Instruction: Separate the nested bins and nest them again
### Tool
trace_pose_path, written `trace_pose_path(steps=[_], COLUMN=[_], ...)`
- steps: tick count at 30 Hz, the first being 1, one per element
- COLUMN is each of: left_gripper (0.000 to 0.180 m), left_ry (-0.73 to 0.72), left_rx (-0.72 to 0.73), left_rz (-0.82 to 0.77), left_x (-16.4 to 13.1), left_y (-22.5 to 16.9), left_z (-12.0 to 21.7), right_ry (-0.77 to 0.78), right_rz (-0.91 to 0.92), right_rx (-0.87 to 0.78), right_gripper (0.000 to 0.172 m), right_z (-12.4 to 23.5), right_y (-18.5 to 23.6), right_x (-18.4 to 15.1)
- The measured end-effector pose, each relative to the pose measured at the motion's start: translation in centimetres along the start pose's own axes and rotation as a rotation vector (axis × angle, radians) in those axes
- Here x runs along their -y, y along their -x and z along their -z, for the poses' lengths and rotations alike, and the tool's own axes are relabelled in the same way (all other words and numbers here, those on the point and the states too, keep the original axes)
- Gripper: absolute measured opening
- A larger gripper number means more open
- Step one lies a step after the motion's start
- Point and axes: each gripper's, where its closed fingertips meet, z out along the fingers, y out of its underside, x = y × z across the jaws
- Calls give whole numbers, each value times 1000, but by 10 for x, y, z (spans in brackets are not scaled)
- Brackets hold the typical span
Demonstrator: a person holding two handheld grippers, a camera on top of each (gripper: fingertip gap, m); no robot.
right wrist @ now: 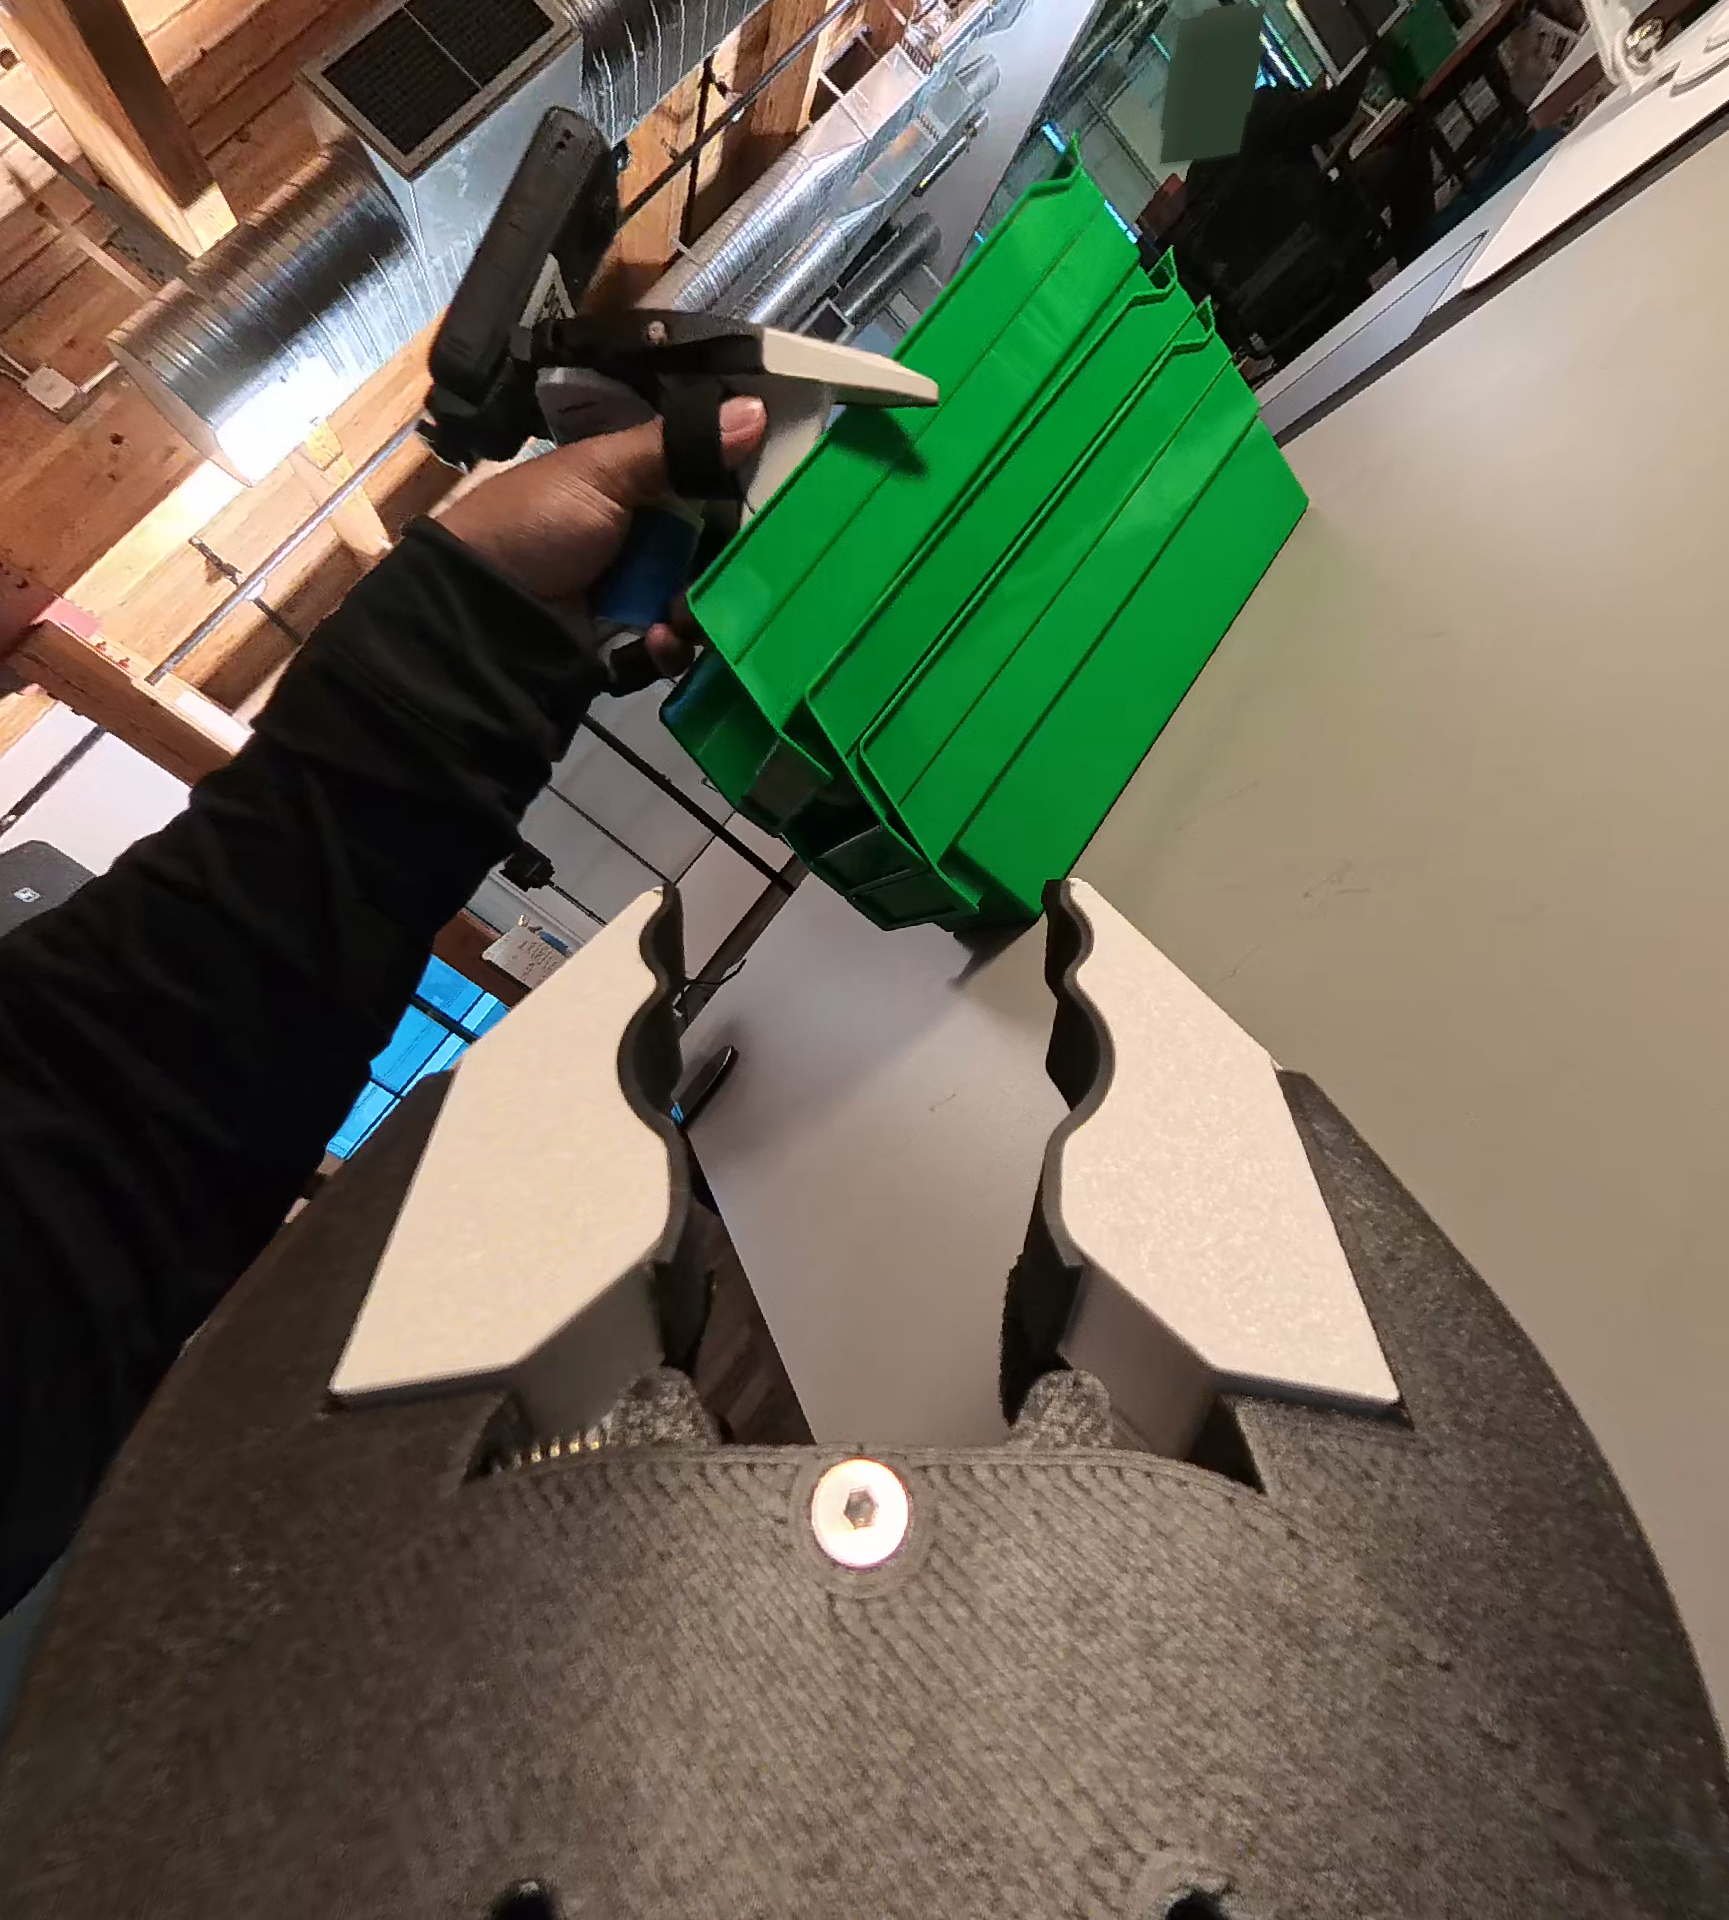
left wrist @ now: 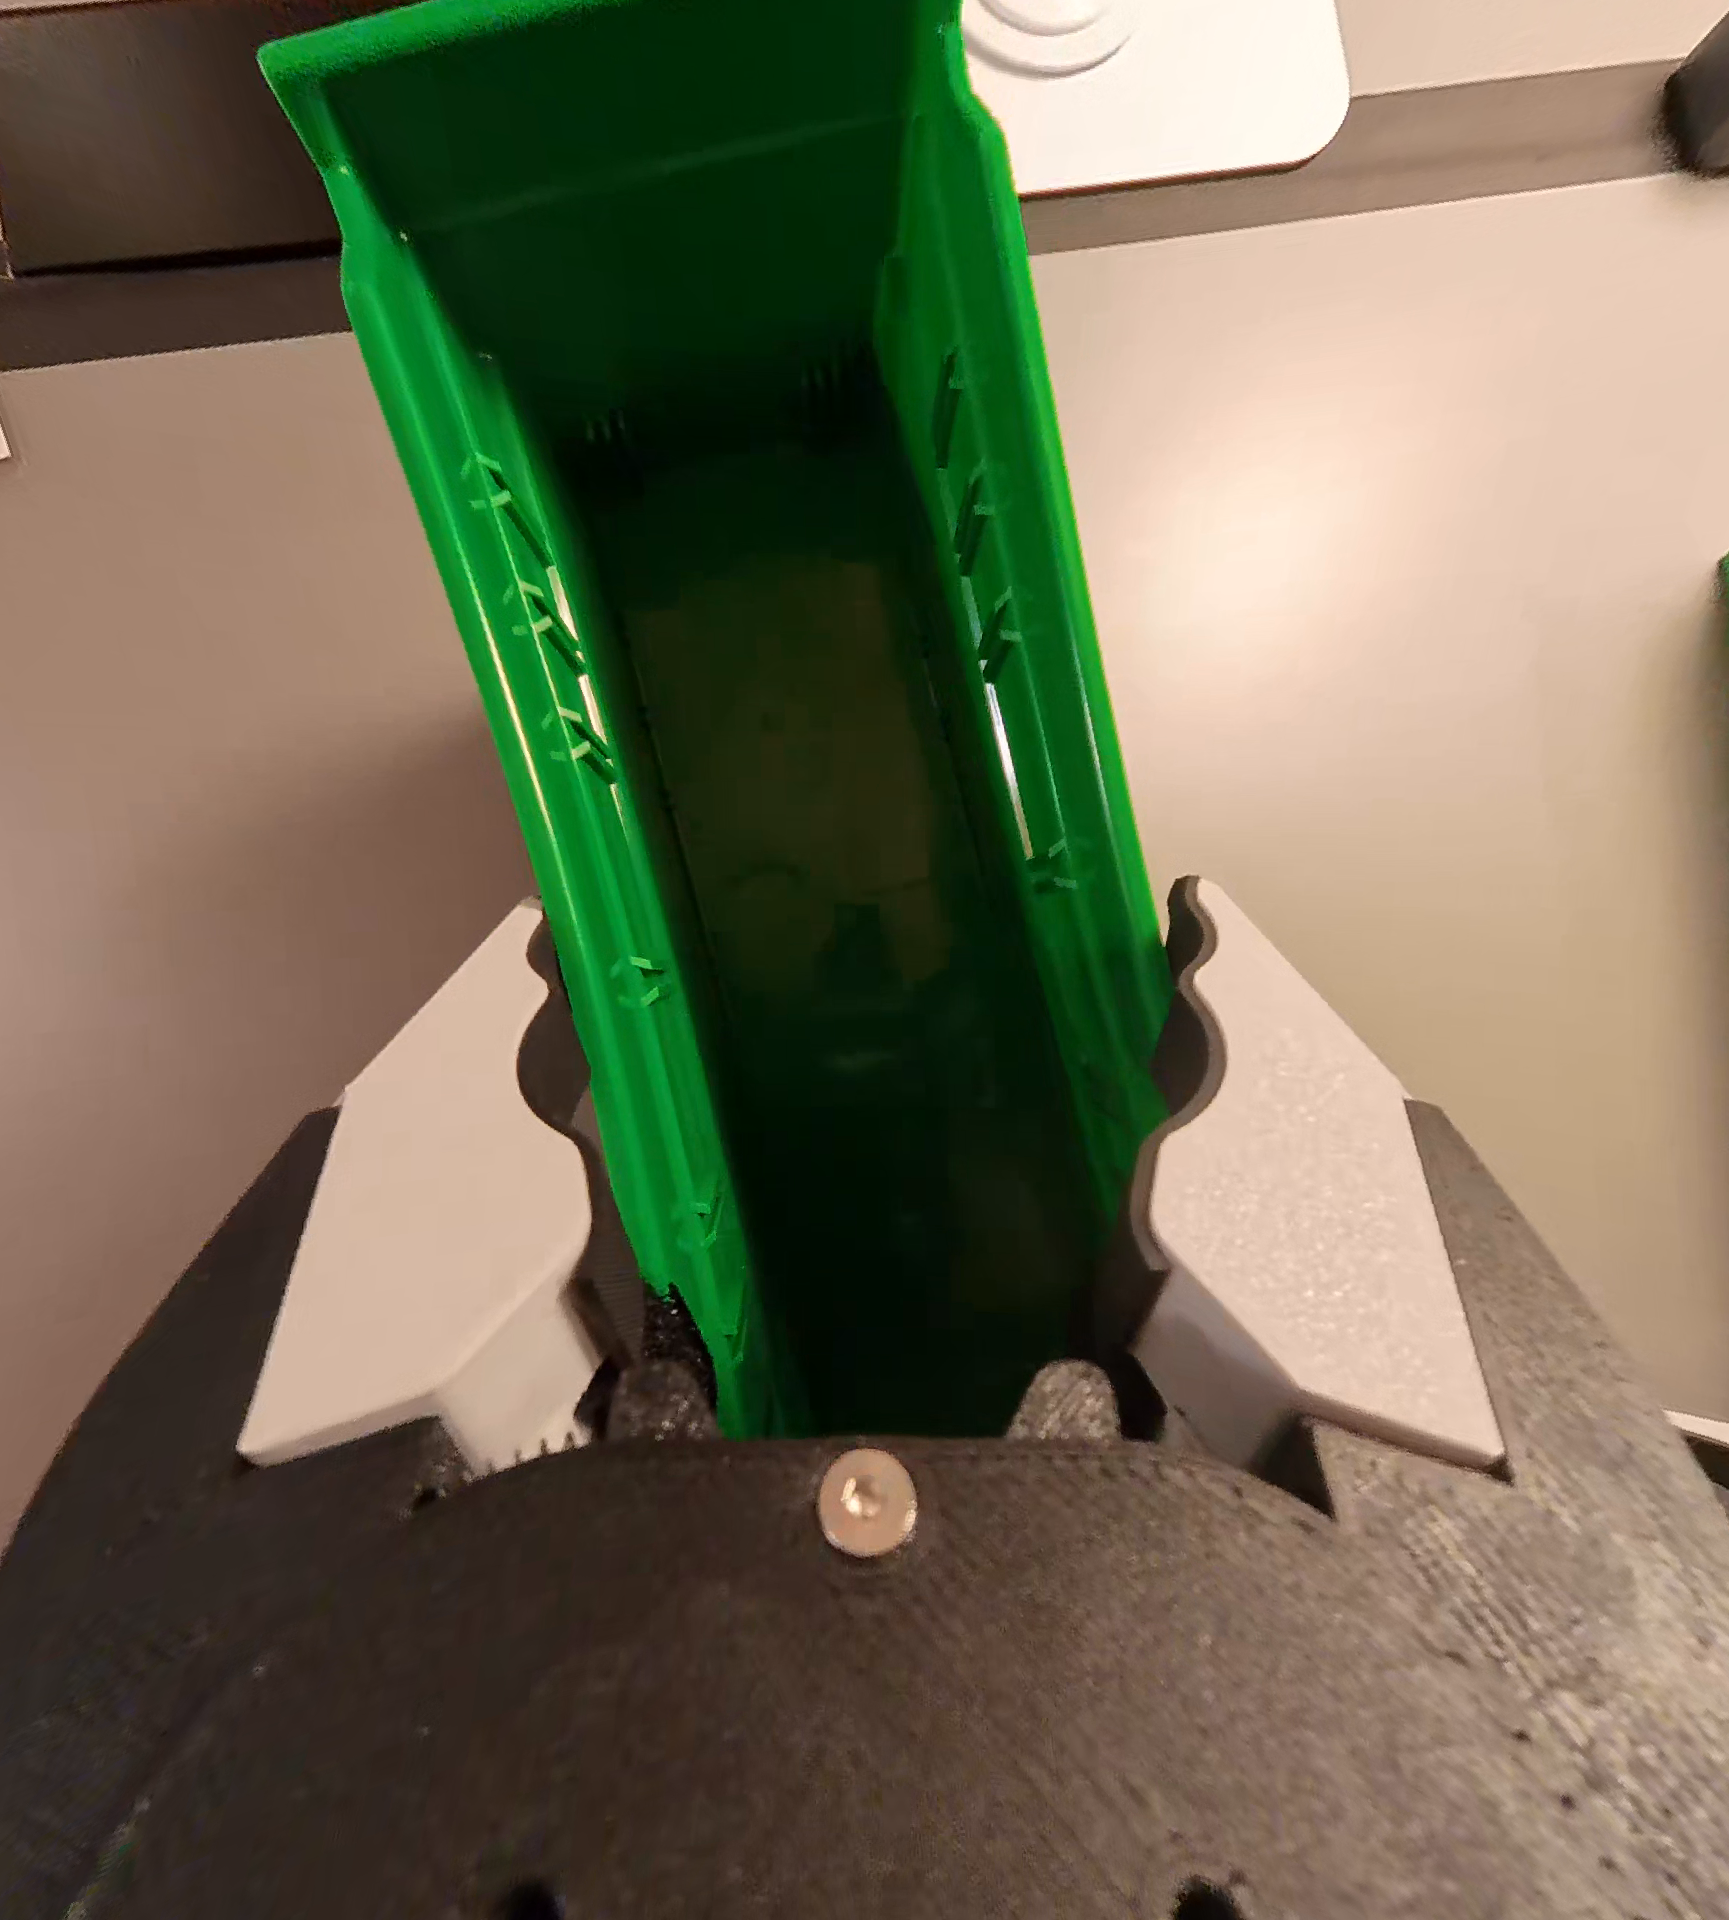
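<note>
the left gripper (left wrist: pixel 865 997) clamps the top long green plastic bin (left wrist: pixel 735 623) of 3 nested on the pale table (right wrist: pixel 1514 935). the right gripper (right wrist: pixel 865 997) hangs open, holding nothing.

Warm, even indoor light; soft shadows; bright ceiling glare; wide-angle bending at edges; slight motion blur.

Pale table (right wrist: pixel 1514 831), timber ceiling (right wrist: pixel 29 436), ducts (right wrist: pixel 268 312)
</note>
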Motion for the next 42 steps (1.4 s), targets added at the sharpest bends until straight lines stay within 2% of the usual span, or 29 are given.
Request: trace_pose_path(steps=[5,10,15,18,20,22,24,27,31,33,36,42], left_gripper=[116,128,137,129,123,111,111,116,116,125,124,123], left_ry=[9,13,-78,-180,-216,-227,-207,-192,-249,-280,-299,-344], left_rx=[25,24,-112,-222,-213,-252,-365,-637,-795,-810,-843,-964], left_rz=[-8,-21,-6,34,55,93,169,235,325,332,314,403], left_x=[-9,-13,0,16,19,15,3,-13,-14,-13,-13,-5], left_y=[1,-1,-16,-12,14,36,45,28,14,7,-8,-55], left_z=[-13,-17,7,37,49,51,43,26,4,-4,-12,-13], right_ry=[0,3,5,7,8,10,12,15,25,31,41,55], right_rz=[1,4,7,11,13,14,16,24,39,49,62,95], right_rx=[1,-1,1,1,0,-2,-5,-14,-26,-32,-42,-60], right_gripper=[71,70,70,70,70,70,70,69,69,69,69,70], right_z=[0,0,-1,-1,-1,-1,-2,-2,-3,-4,-5,-7], right_y=[0,0,1,1,1,1,1,0,0,0,-1,-1], right_x=[0,0,-1,-1,-2,-2,-2,-3,-5,-6,-7,-10])
